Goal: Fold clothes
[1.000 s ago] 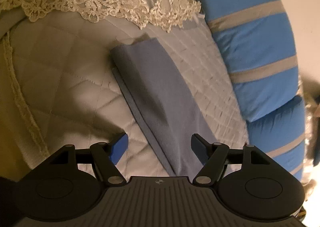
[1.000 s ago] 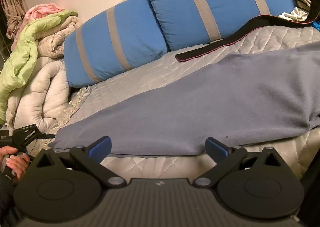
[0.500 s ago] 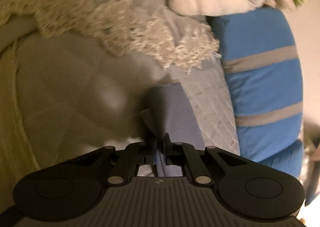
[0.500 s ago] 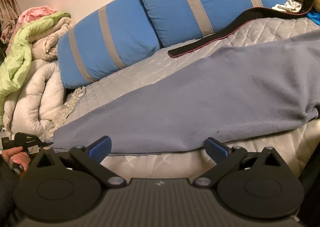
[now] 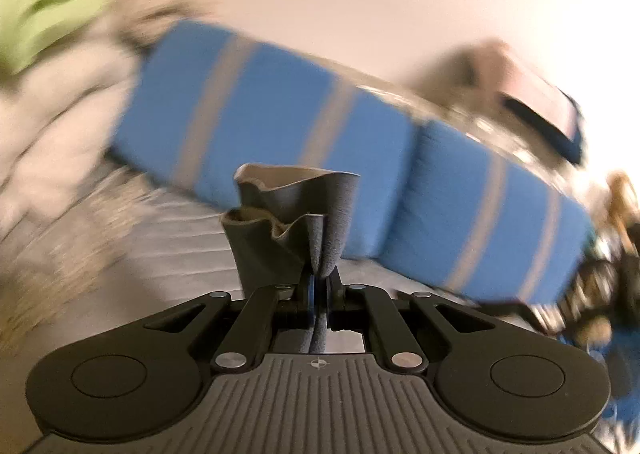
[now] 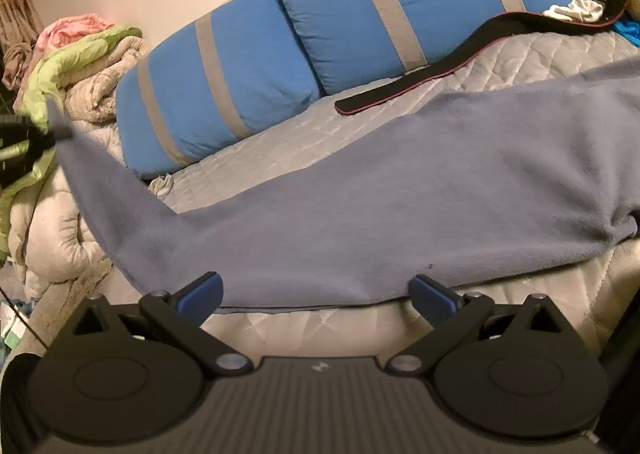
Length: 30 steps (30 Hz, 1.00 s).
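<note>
Grey-blue fleece bunches up between the jaws of the left gripper [image 5: 318,286], which are clenched on one end of the folded garment [image 5: 292,222], probably to carry that end over for the next fold. In the left wrist view the pinched cloth stands at twelve o'clock above the fingers, with striped blue pillows [image 5: 280,114] blurred behind it (only here is the bite itself visible). The right wrist view shows what the first cannot: the rest of the garment lies long across the quilted bedspread [image 6: 540,54], its far end drawn up to nine o'clock. The right gripper [image 6: 316,292] hangs released at the near hem, holding nothing, likely ready to pin that edge. A black strap [image 6: 420,82] lies at one o'clock.
</note>
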{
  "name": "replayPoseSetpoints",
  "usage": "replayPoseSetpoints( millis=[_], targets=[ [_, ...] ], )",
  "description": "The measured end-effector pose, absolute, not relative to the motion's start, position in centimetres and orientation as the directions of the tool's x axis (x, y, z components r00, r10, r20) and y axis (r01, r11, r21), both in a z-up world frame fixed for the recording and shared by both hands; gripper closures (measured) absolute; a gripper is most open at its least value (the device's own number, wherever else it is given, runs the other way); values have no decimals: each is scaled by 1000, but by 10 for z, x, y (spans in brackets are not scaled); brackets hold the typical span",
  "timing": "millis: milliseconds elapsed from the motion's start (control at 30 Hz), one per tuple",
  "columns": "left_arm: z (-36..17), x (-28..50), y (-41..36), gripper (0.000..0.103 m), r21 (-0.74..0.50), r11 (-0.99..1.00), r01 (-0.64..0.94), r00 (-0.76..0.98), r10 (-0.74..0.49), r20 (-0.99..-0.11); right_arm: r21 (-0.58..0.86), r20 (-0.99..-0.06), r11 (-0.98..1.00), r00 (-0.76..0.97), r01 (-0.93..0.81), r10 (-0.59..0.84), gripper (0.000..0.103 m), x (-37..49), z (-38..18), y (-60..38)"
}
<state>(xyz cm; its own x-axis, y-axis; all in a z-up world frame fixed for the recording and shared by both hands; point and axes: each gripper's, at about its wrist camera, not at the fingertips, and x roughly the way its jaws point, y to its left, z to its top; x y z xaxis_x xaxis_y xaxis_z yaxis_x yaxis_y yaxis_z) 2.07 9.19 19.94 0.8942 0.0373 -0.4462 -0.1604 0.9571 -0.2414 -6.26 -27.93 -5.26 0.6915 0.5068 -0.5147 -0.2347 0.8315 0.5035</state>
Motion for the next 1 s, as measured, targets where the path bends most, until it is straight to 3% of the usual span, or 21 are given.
replayPoseSetpoints(
  millis=[167, 300, 333, 467, 600, 767, 1000],
  targets=[
    [198, 42, 8, 98, -141, 990, 19, 888, -81, -453, 516, -526, 830, 686, -212, 503, 0, -60, -56, -285],
    [178, 54, -46, 95, -118, 979, 167, 832, -204, -516, 515, -534, 831, 680, -209, 502, 0, -58, -59, -286],
    [172, 58, -55, 92, -124, 968, 216, 809, -249, -533, 511, -535, 833, 681, -210, 500, 0, -58, -59, -286],
    [162, 60, -61, 60, -190, 922, 336, 756, -385, -530, 492, -535, 842, 688, -220, 492, 0, -61, -58, -284],
    [163, 54, -35, 40, -178, 949, 260, 818, -314, -482, 470, -514, 845, 699, -256, 498, 0, -64, -53, -280],
    [150, 46, 0, 29, -148, 980, 133, 841, -190, -506, 404, -462, 844, 718, -352, 520, 0, -74, -39, -270],
    [116, 33, 17, 24, 3, 996, 91, 854, -77, -515, -3, -493, 907, 789, -421, 365, 0, -60, -19, -246]
  ],
)
